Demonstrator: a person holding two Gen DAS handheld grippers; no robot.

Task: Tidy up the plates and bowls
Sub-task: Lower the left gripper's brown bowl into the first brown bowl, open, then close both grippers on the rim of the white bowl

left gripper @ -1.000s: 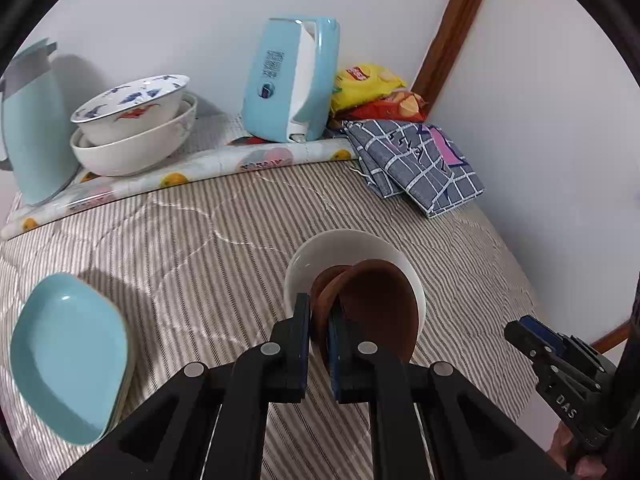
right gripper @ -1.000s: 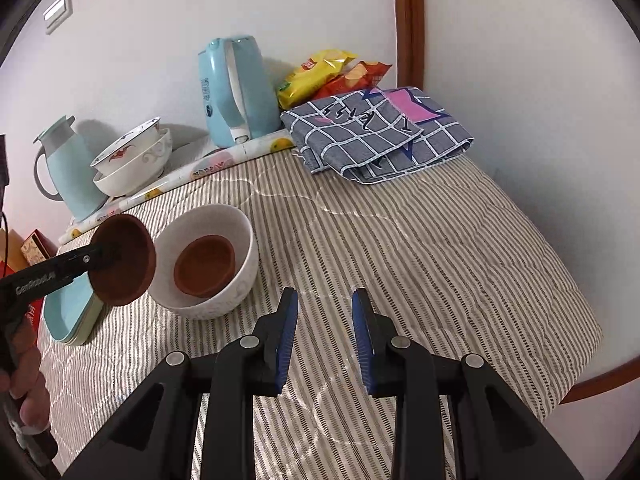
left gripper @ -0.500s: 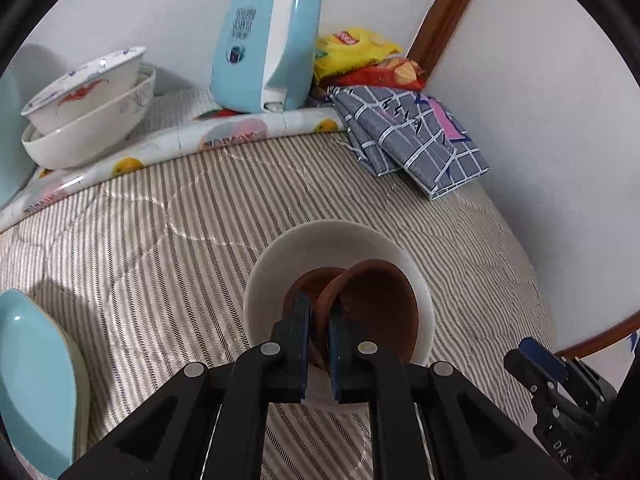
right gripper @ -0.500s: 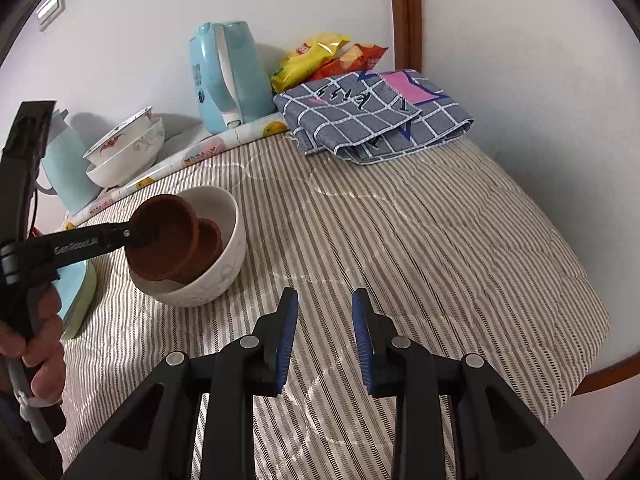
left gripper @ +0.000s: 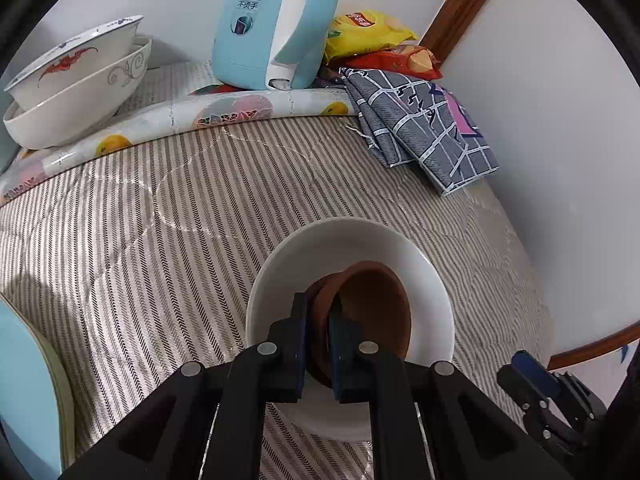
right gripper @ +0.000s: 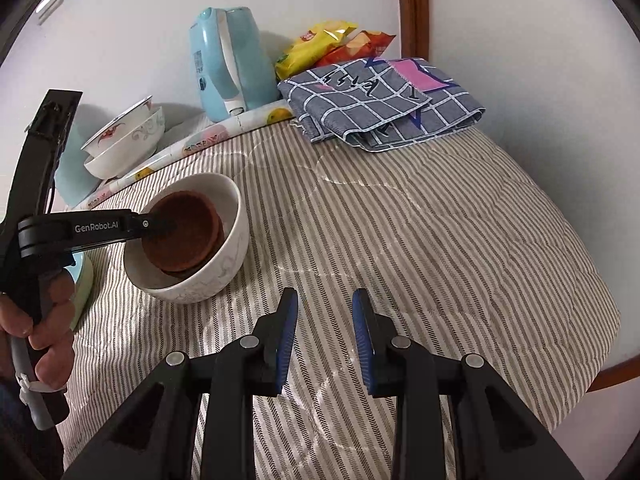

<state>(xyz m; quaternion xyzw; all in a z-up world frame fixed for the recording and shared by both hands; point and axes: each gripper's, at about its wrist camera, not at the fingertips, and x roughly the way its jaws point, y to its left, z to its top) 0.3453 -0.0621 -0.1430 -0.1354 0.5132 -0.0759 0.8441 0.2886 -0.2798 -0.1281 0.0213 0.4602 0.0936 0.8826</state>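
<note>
My left gripper (left gripper: pixel 319 322) is shut on the rim of a small brown bowl (left gripper: pixel 378 312) and holds it tilted inside a white bowl (left gripper: pixel 352 240) on the striped cloth. A second brown bowl (left gripper: pixel 320 294) lies under it in the white bowl. In the right wrist view the brown bowls (right gripper: pixel 182 232) sit in the white bowl (right gripper: pixel 216 276), with the left gripper (right gripper: pixel 160 226) on the upper one. My right gripper (right gripper: pixel 325 334) is open and empty above bare cloth, right of the white bowl.
Two stacked white patterned bowls (left gripper: pixel 76 92) stand at the back left. A light blue kettle (left gripper: pixel 276 28), snack bags (left gripper: pixel 368 36) and a folded checked cloth (left gripper: pixel 424 120) are at the back. Light blue plates (left gripper: pixel 28 392) lie at the left. The table edge (right gripper: pixel 600 320) curves on the right.
My left gripper has carried the brown bowl forward and down into the white bowl, onto the other brown bowl. My right gripper has stayed open and nearly still.
</note>
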